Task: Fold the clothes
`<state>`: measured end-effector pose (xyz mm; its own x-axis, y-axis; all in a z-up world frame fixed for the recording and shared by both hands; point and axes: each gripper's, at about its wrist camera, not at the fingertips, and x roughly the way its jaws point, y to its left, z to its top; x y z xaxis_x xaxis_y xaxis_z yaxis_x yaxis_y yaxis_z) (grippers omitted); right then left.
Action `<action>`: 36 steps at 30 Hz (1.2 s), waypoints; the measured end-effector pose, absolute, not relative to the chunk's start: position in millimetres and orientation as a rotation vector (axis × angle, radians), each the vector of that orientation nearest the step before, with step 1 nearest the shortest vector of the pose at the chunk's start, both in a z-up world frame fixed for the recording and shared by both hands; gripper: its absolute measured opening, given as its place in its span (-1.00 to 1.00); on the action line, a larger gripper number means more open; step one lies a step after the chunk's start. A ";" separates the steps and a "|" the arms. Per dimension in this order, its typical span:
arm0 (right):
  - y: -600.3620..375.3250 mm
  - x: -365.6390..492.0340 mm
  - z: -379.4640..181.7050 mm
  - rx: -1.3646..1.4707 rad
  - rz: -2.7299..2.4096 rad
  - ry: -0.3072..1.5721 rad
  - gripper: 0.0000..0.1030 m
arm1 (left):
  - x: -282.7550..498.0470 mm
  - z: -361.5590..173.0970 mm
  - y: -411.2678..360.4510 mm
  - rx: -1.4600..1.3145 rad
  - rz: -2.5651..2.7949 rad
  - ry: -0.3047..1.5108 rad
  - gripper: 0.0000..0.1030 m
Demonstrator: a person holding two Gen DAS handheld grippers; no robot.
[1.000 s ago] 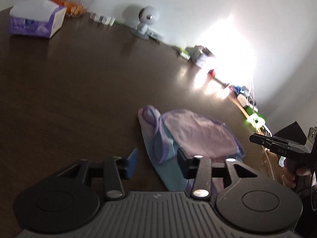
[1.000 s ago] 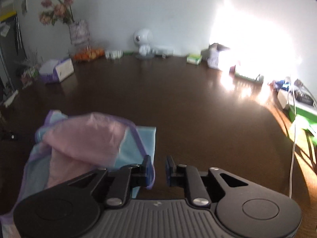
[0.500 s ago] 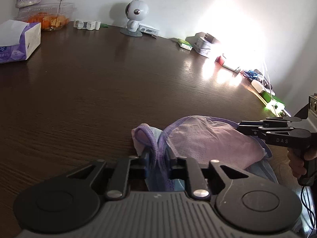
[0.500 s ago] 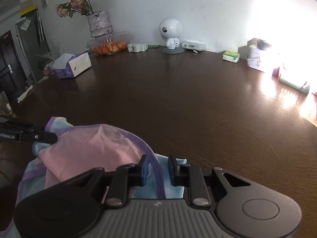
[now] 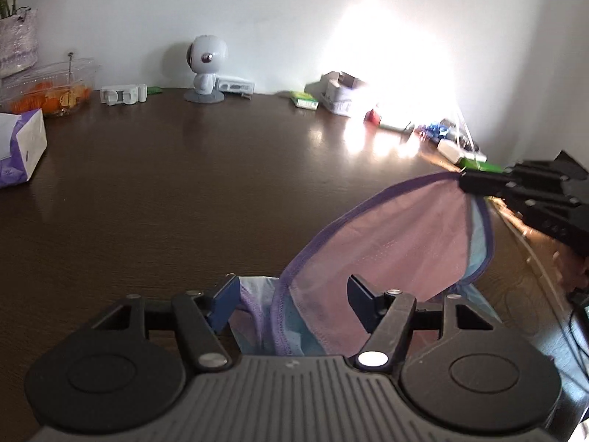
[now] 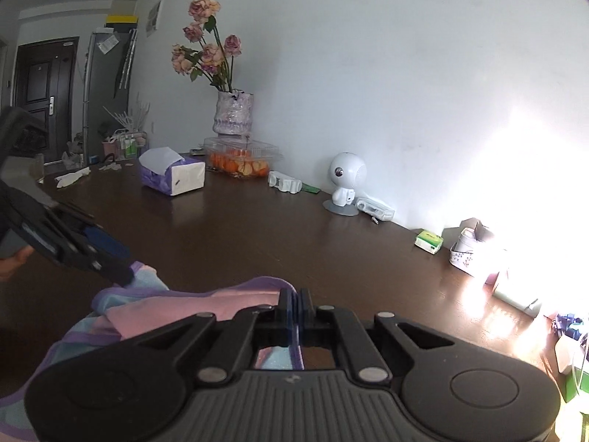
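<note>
A small pink and light-blue garment with purple trim (image 5: 397, 243) hangs above the dark wooden table (image 5: 184, 191). My right gripper (image 6: 295, 300) is shut on its purple hem and holds that corner up; it shows at the right of the left wrist view (image 5: 464, 180). My left gripper (image 5: 292, 293) is open, its jaws wide apart, with the garment's bunched lower part lying between the fingers. The left gripper shows at the left of the right wrist view (image 6: 123, 270) by the garment (image 6: 176, 305).
Along the back wall stand a purple tissue box (image 6: 173, 175), a vase of roses (image 6: 232, 118), a clear box of oranges (image 6: 239, 160), a white robot figure (image 5: 206, 68) and small boxes (image 5: 337, 92). Cables and chargers (image 5: 452, 143) lie at the right in bright glare.
My left gripper has opened and let go of the garment. My right gripper has shut fully on the hem and lifted that corner up and to the right.
</note>
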<state>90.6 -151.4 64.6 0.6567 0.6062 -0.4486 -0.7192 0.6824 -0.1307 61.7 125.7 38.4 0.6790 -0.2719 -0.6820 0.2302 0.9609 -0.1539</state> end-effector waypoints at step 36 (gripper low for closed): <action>-33.1 226.8 88.5 -0.419 0.580 0.441 -0.05 | 88.1 54.8 223.3 -0.316 0.031 0.636 0.01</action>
<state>226.8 -33.1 88.5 0.7499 0.4269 -0.5054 -0.6011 0.7587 -0.2510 88.1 223.3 54.8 0.8055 -0.0674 -0.5887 -0.1252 0.9517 -0.2803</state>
